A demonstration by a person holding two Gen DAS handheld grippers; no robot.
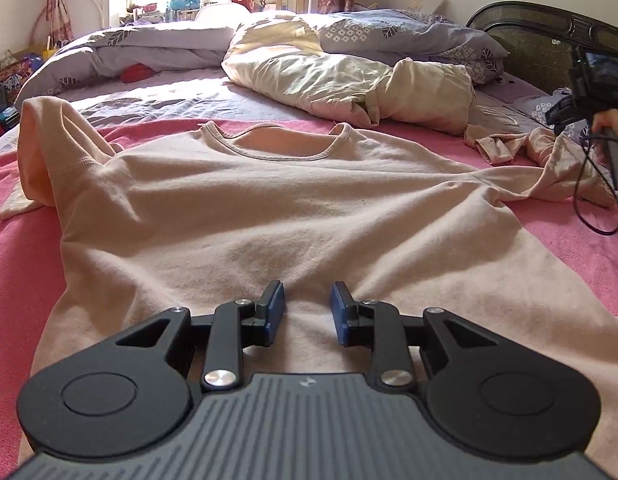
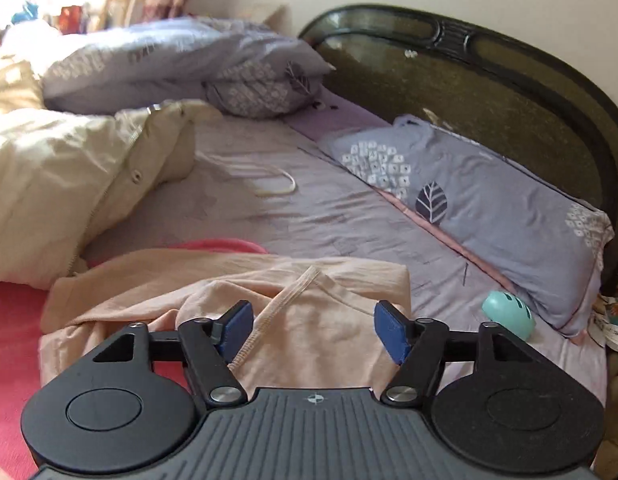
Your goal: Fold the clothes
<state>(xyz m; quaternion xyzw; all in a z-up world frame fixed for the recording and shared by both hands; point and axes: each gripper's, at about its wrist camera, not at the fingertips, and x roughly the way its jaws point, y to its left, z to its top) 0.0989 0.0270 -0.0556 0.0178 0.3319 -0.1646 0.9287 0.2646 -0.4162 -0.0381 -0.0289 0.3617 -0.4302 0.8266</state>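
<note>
On the bed, we are holding the left tool [image 1: 307,312] partly open, empty, above the shirt [image 1: 269,208] hem; its bunched sleeve [image 2: 309,312] is lying directly under our right tool [image 2: 313,330], wide open, gripping nothing.

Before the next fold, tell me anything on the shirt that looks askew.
The shirt lies mostly flat on the pink blanket, but both sleeves are untidy: one sleeve stands up in a hump, the other sleeve is bunched and twisted near the right gripper.
</note>
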